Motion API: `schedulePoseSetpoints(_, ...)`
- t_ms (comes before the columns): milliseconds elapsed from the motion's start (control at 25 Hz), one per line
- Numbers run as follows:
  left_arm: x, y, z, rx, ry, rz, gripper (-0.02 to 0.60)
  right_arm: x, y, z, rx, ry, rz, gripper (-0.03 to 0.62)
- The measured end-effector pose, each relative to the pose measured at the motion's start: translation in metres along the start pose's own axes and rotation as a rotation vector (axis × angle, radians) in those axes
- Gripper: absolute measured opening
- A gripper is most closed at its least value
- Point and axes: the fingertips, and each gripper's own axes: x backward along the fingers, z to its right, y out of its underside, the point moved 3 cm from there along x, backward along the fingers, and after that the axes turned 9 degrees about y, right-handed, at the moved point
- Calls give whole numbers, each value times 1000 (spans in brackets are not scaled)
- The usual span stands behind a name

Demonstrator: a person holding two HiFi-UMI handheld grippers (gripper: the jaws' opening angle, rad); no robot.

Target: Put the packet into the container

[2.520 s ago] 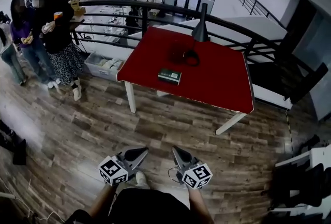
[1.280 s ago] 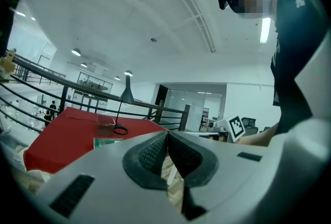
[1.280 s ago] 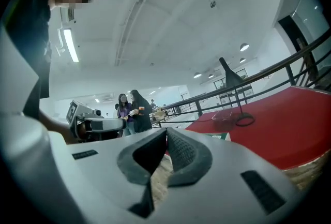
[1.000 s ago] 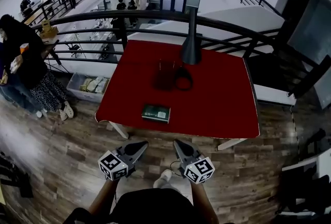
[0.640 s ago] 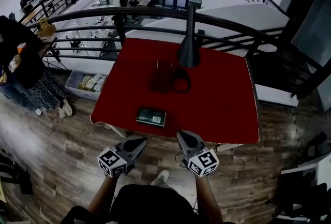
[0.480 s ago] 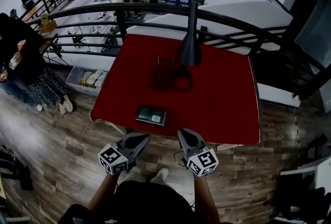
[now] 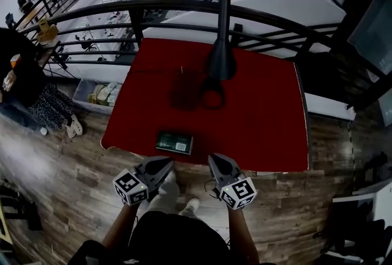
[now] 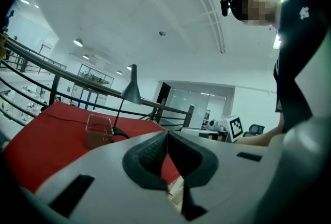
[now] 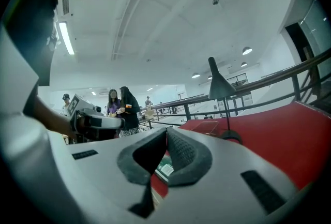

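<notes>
The dark green packet [image 7: 174, 142] lies flat near the front edge of the red table [image 7: 263, 117]. In the right gripper view the packet [image 9: 165, 167] shows just behind the jaws. The clear container [image 7: 184, 90] stands upright mid-table, faint from above; in the left gripper view this container [image 8: 99, 131] looks empty. My left gripper [image 7: 167, 163] is held just short of the table's front edge, below the packet, jaws shut with nothing in them. My right gripper [image 7: 213, 158] is beside it, also shut and empty. Both jaw pairs meet tip to tip in the gripper views, left gripper [image 8: 167, 133] and right gripper [image 9: 166, 131].
A black cone lamp [image 7: 220, 52] with a ring base [image 7: 212, 99] stands right of the container. A dark railing [image 7: 122, 10] runs behind the table. People [image 7: 21, 77] stand at the far left, near a bin [image 7: 101, 93] on the wooden floor.
The table and packet have drawn closer in the head view; both grippers now sit right at the table's front edge. Both have stayed shut and empty.
</notes>
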Motion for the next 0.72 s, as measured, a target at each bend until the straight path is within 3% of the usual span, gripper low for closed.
schedulePoseSetpoints(240,-21,-4,-38,-27,109,-102,9,-40,-6,16,-27,11,-5,21)
schedulePoseSetpoints(720,-33,-47,-128,-102,195,-101,9,-132,-37,37,-20,62,-5,21)
